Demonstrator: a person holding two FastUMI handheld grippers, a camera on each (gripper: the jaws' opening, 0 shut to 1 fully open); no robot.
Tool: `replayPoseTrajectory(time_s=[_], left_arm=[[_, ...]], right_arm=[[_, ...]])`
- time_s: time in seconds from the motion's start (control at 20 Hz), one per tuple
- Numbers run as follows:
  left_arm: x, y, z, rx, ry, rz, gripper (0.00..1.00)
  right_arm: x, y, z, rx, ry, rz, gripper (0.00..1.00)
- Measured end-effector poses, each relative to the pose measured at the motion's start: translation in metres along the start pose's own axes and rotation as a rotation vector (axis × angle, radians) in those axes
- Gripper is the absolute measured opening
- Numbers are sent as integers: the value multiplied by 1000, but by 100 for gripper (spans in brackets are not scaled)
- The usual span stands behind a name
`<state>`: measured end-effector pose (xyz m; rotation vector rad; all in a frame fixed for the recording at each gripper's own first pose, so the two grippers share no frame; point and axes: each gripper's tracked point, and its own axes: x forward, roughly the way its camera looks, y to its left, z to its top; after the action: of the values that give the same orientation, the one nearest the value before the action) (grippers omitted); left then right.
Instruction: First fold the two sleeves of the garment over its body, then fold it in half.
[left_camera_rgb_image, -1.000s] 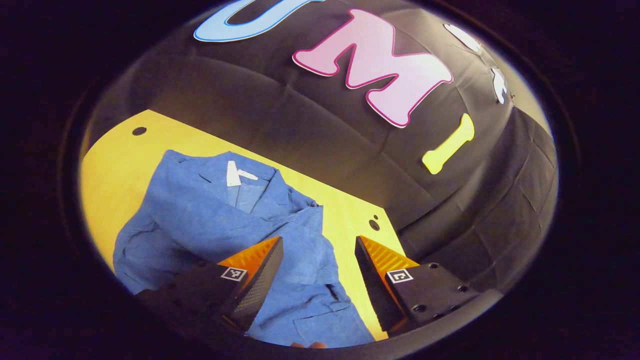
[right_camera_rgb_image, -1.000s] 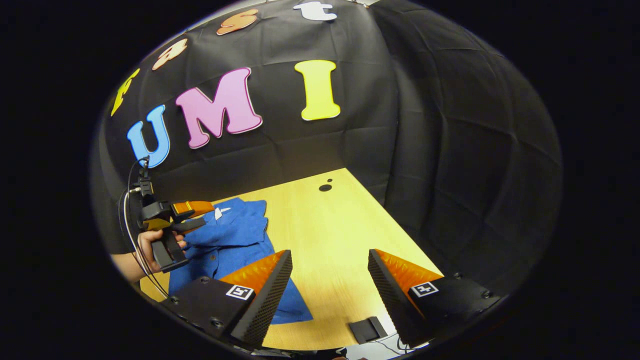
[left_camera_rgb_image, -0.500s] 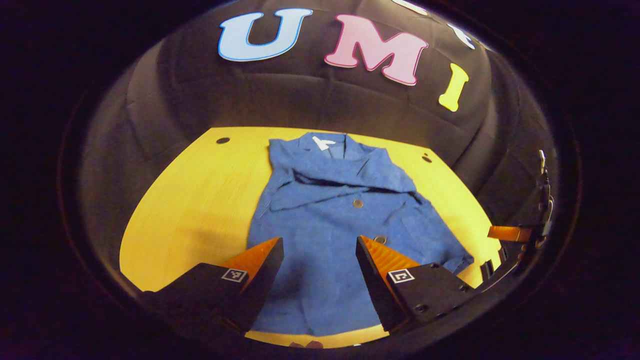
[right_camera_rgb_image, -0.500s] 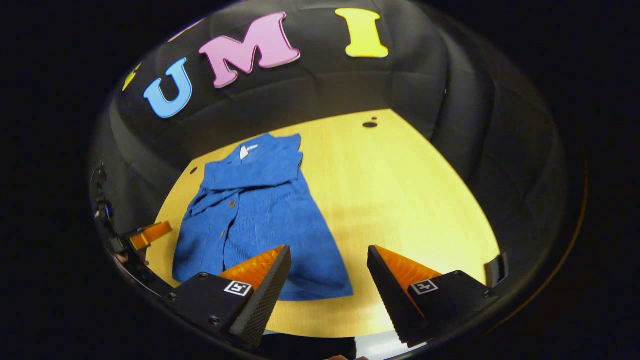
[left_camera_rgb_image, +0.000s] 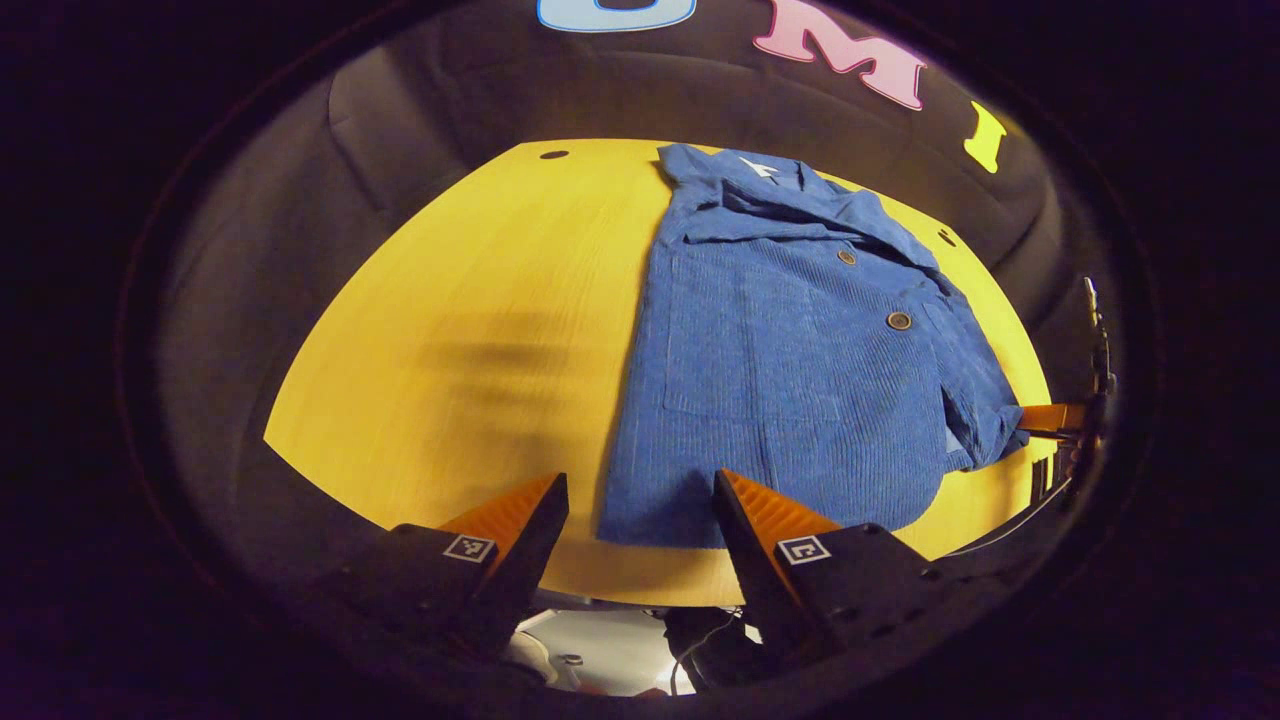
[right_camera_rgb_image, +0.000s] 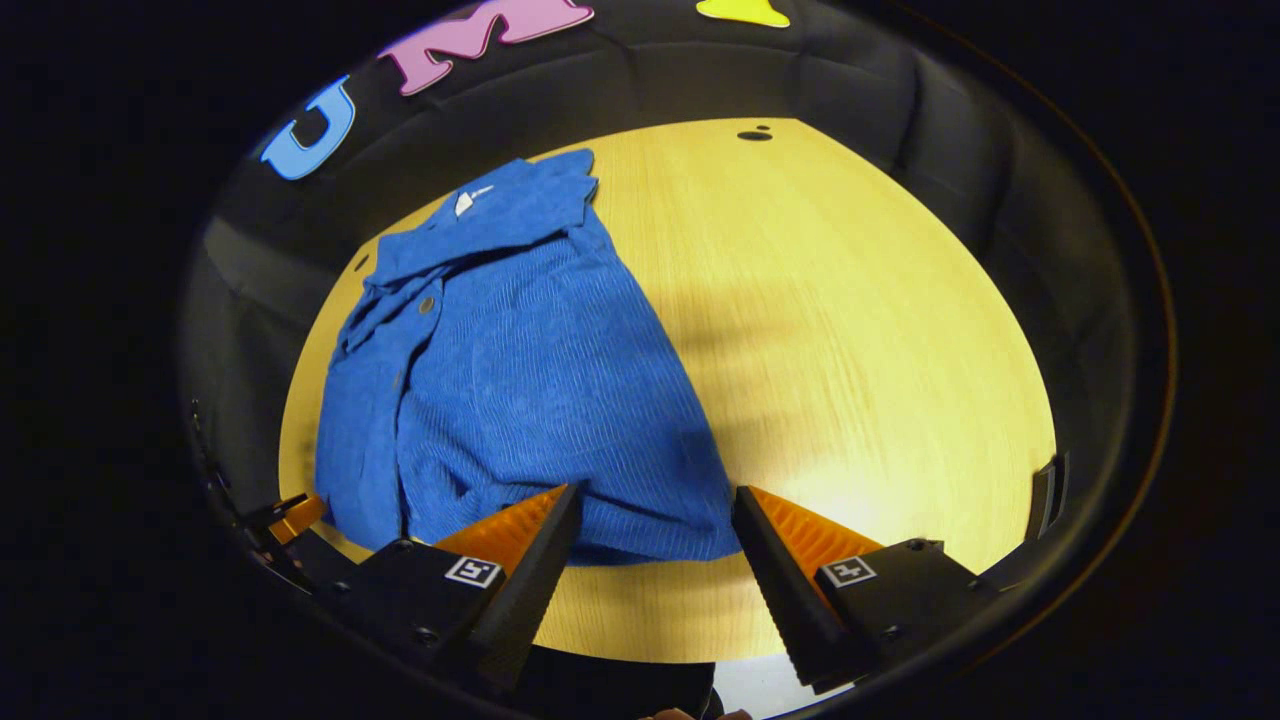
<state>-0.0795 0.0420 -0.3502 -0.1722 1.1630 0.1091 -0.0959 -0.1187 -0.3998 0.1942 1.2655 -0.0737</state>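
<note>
Left gripper (left_camera_rgb_image: 639, 478): two wedge fingers (left_camera_rgb_image: 520, 520) are tapering to blunt tips, and their inner faces are showing fine ribbing. Each black block (left_camera_rgb_image: 880, 585) behind the fingers is carrying a small square black-and-white marker (left_camera_rgb_image: 803, 549). Round screws (left_camera_rgb_image: 925, 573) are showing along the right block, dim in this light.

Right gripper (right_camera_rgb_image: 656, 490): the same build is showing here, with wedge fingers (right_camera_rgb_image: 525, 545) that are wearing a dotted grip texture on the side faces. One square marker (right_camera_rgb_image: 851, 571) is sitting on each block, with screw heads (right_camera_rgb_image: 420, 633) dotting the corners. In the left gripper view, a thin cable (left_camera_rgb_image: 1005, 522) is trailing from it.
</note>
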Motion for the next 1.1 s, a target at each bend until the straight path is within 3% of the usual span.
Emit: replayPoseTrajectory(time_s=[0.05, 0.25, 0.3, 0.35, 0.4, 0.5, 0.55, 0.6, 0.75, 0.8, 0.85, 1.05, 1.1], left_arm=[[5, -2, -4, 6, 19, 5, 89], [12, -20, 1, 95, -2, 11, 83], [9, -19, 3, 112, -2, 4, 77], [10, -21, 3, 127, -6, -8, 77], [10, -25, 5, 130, -3, -8, 68], [16, -30, 7, 133, -4, -20, 60], [17, -31, 6, 100, -10, -11, 43], [11, -33, 9, 78, -17, -15, 27], [14, -37, 7, 36, -17, -42, 27], [14, -38, 7, -16, -16, -53, 15], [13, -43, 7, -34, -17, -80, 4], [11, -43, 7, -103, -38, -148, 0], [12, -43, 7, -119, -41, -162, 0]], right_arm=[[2, -2, 2, -26, -12, -21, 99], [9, -2, -4, -135, 22, -94, 96], [9, -1, -5, -173, 21, -113, 96], [9, 2, -5, -185, 13, -116, 97], [10, 2, -5, -173, 8, -120, 98], [10, 2, -5, -143, 12, -124, 95], [12, 3, -4, -145, 19, -121, 88], [12, 6, -2, -157, 20, -116, 74], [17, 14, 3, -172, 15, -98, 17], [17, 16, 3, -178, 19, -91, 20], [18, 19, 4, -189, 19, -68, 11], [18, 20, 6, -141, 9, -10, 0], [18, 21, 7, -124, 5, -6, 5]])
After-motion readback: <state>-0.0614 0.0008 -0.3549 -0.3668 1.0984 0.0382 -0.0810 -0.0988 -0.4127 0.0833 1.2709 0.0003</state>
